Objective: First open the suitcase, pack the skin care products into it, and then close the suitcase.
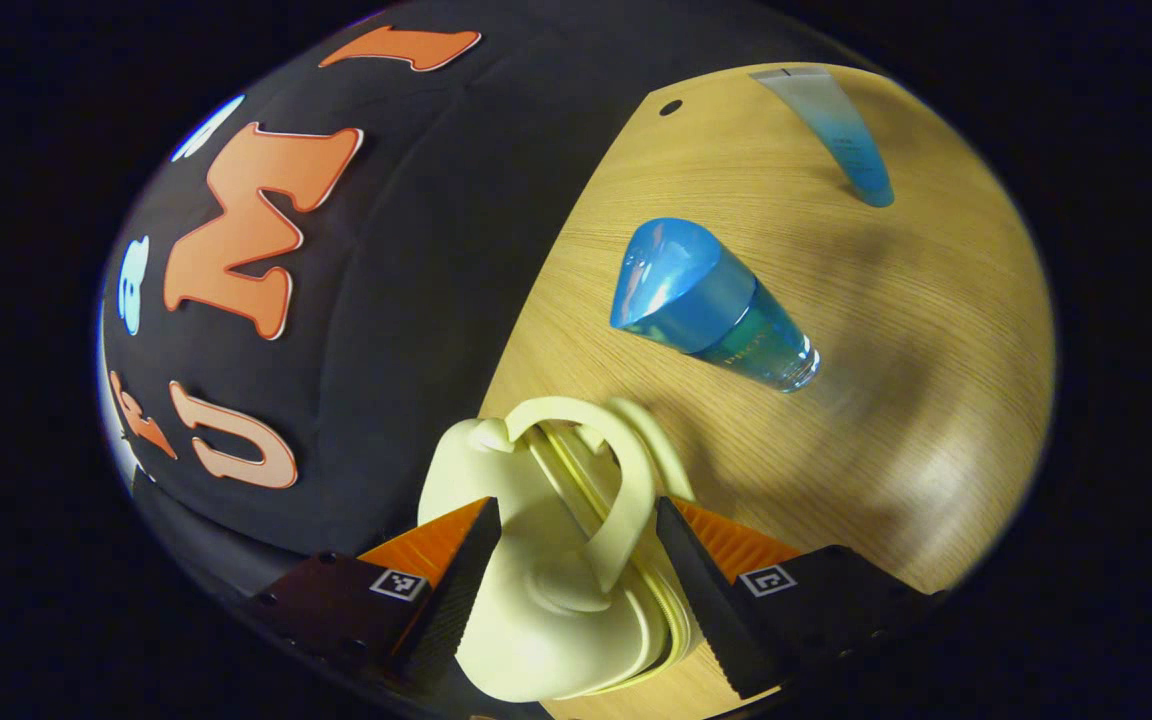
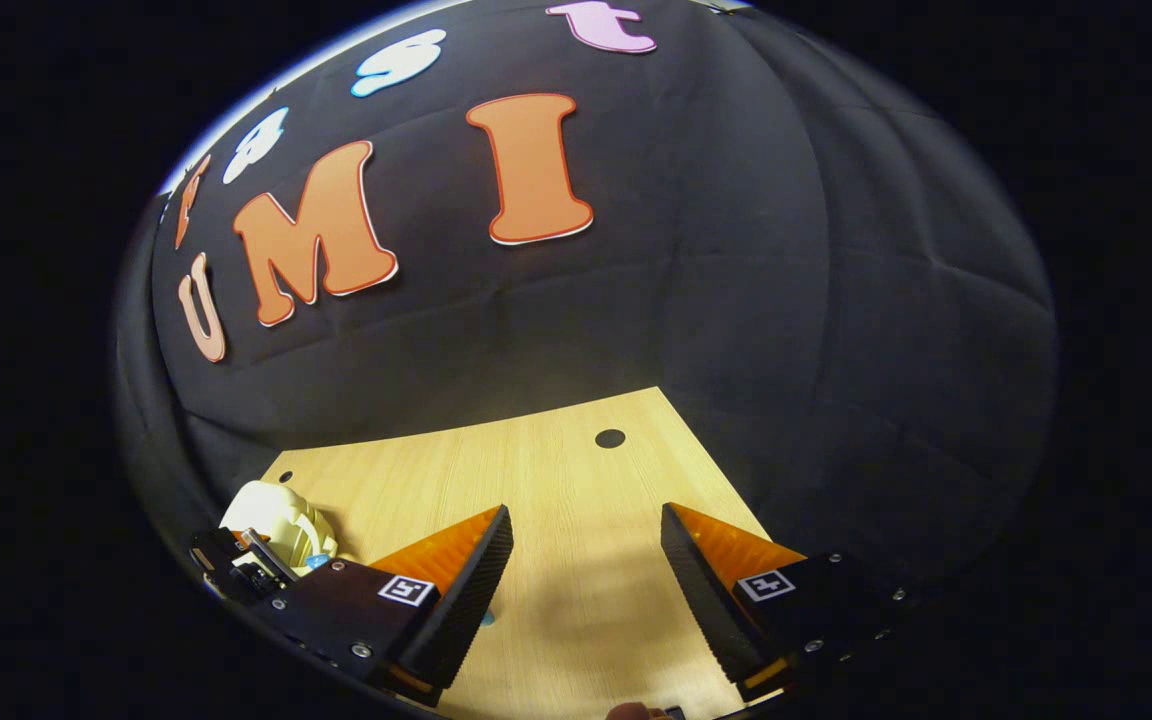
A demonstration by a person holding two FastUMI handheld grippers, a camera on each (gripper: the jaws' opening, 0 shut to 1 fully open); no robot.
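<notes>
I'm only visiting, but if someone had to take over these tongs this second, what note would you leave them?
Left tongs: open, straddling the handle end of the cream suitcase, not clamped.
Right tongs: open, empty, above bare table.
Products: blue bottle and blue tube lie on the table beyond the suitcase, apart from each other.
Done: nothing packed; suitcase looks zipped shut.
Left: open it, pack both products, close it.

Bottle print: the blue bottle (image 1: pixel 716 305) lying on the bench (image 1: pixel 936 330) carried a pale line of lettering, too small and blurred to read.
Tube print: the tube (image 1: pixel 836 125) bore faint marks, unreadable.
Finger tags: square black-and-white coded markers (image 1: pixel 399 584) sat behind the fingers, patterns, not words.
</notes>
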